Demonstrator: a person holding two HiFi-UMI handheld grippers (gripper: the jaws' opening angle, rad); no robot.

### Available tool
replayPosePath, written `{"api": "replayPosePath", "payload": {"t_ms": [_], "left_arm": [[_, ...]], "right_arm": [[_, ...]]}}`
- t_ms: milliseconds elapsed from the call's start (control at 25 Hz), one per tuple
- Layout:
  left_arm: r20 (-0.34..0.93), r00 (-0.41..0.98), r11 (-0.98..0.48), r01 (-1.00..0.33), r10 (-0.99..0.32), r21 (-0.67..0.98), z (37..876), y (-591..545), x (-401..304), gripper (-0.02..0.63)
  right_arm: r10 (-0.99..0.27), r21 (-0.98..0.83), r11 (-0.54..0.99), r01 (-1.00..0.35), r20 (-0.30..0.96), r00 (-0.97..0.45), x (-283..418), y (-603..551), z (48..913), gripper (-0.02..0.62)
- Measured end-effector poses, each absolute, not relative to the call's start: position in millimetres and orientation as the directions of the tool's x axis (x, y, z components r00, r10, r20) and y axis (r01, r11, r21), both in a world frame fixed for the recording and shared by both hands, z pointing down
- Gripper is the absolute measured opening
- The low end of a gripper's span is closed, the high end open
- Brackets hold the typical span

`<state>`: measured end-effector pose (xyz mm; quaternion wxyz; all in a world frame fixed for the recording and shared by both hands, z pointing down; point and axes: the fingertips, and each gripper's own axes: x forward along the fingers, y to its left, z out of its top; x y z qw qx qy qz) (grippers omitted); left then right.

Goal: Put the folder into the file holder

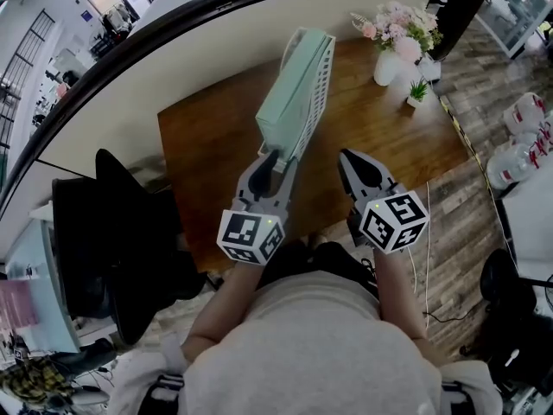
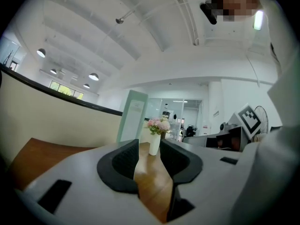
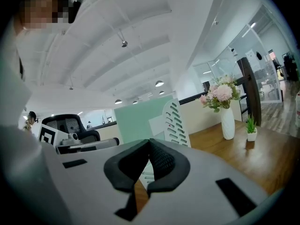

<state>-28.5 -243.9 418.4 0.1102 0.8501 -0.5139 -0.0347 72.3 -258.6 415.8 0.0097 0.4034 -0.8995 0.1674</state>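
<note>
A pale green folder point(image 1: 289, 93) stands upright in the white slotted file holder point(image 1: 320, 72) on the wooden table point(image 1: 207, 154). My left gripper point(image 1: 275, 158) sits just short of the holder's near end, jaws apart with nothing between them. In the left gripper view, the left gripper point(image 2: 149, 146) shows only table wood in its gap, and the folder point(image 2: 132, 114) rises beyond it. My right gripper point(image 1: 346, 158) hovers to the right of the holder, tips together and empty. In the right gripper view, the right gripper point(image 3: 150, 144) points at the folder point(image 3: 140, 118) and the holder point(image 3: 177, 123).
A white vase of pink flowers point(image 1: 397, 37) and a small potted plant point(image 1: 417, 92) stand at the table's far right corner. A curved beige partition point(image 1: 173, 67) runs along the table's far side. A black office chair point(image 1: 112, 240) stands at the left, beside the table's near edge.
</note>
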Motion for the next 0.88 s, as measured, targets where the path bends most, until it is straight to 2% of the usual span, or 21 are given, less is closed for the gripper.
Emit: {"api": "replayPosePath", "payload": {"t_ms": [200,480,720,880], "left_arm": [[0.005,0.567,-0.549,-0.800,-0.824,0.242,406.3,-239.7,-5.7,0.113],[-0.006,0.585,-0.570,-0.789,-0.811,0.230,396.3,-253.3,9.2,0.063],[-0.010,0.622,-0.608,-0.762,-0.783,0.223,386.9,-264.8,24.2,0.019],[-0.024,0.653,-0.640,-0.734,-0.757,0.229,379.6,-270.6,34.1,0.014]], "right_arm": [[-0.723,-0.240,0.628,-0.740,0.170,-0.669,76.3,-251.4,413.3,-0.002],[-0.735,-0.192,0.637,-0.747,0.140,-0.663,86.8,-251.2,400.3,-0.002],[-0.754,-0.223,0.623,-0.750,0.085,-0.651,94.4,-254.7,386.8,-0.002],[-0.758,-0.211,0.623,-0.753,0.076,-0.648,96.0,-257.7,380.2,-0.002]]}}
